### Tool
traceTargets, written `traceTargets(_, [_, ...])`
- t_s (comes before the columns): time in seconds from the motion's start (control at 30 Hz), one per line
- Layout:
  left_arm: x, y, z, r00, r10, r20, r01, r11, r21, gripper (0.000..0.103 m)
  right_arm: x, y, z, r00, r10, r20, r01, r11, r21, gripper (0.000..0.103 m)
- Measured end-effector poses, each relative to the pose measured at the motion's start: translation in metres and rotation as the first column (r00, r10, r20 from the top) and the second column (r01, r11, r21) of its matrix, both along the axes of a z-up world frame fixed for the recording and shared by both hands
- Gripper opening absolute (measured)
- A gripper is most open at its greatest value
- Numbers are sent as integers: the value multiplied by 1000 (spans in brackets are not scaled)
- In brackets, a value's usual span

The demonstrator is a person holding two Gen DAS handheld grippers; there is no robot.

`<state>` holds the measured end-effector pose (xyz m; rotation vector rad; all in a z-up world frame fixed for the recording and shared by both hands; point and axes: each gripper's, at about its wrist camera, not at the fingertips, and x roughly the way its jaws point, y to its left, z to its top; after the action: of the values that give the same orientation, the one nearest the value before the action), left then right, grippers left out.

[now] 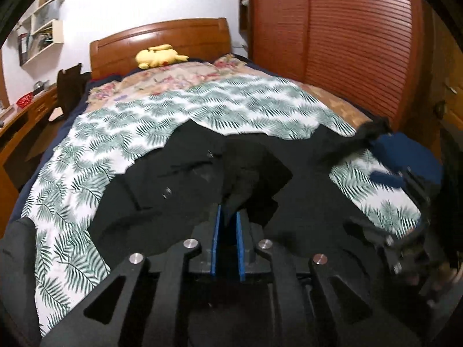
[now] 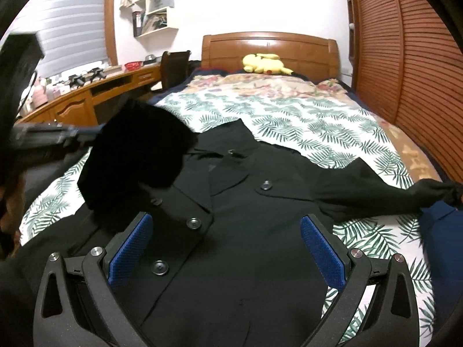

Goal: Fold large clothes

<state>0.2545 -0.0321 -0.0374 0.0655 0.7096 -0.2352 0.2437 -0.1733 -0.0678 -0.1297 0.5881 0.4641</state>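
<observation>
Our left tongs [image 1: 228,219] are nearly closed, the two blue pads [image 1: 215,243] standing close together with a fold of black cloth caught in the narrow gap between them. That cloth is a sleeve [image 2: 136,156] of the black shirt [image 2: 231,231], lifted off the bed and hanging as a dark bunch over the shirt's near left side in the right wrist view. Our right tongs [image 2: 227,248] are released, the blue pads [image 2: 130,248] spread wide apart with nothing between them, hovering above the shirt's buttoned front.

The shirt lies face up on the near half of the bed, collar toward the headboard, its row of buttons [image 2: 193,222] running toward us. Its other sleeve [image 2: 390,196] stretches out flat to the right, the cuff reaching the bed's right edge beside a blue cloth [image 2: 442,248].

Under the shirt is a white sheet with a green leaf print [image 2: 303,121], and farther off a floral blanket [image 2: 260,84]. A yellow plush toy [image 2: 264,63] rests against the wooden headboard [image 2: 289,46]. To the right stands a slatted wooden wardrobe [image 2: 405,57]; to the left, a wooden desk [image 2: 86,95] and wall shelves [image 2: 156,8].
</observation>
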Motion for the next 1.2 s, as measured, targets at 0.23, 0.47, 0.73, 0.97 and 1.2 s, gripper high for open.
traceTargets(0.23, [-30,0,-19,1000,-18,-4,18,1000,-2,25,6,12,-14,1000,8,-13,-9,999,-31,103])
traceTargets(0.47, [-50,27,-24,998,35,46,-35,999,2,33,10,23,-26,1000,3,-28,-5,998,-60,103])
traceTargets(0.73, [-54,65,-31,992,104,71,-105,995,2,36,18,36,-50,995,35,-90,-44,995,-92,103])
traceTargets(0.97, [-50,89,-40,986,156,51,-155,988,-22,36,27,47,-61,988,65,-139,-77,994,-82,99])
traceTargets(1.2, [-52,102,-44,980,193,50,-193,981,-14,37,35,40,-60,985,61,-161,-64,998,-13,97])
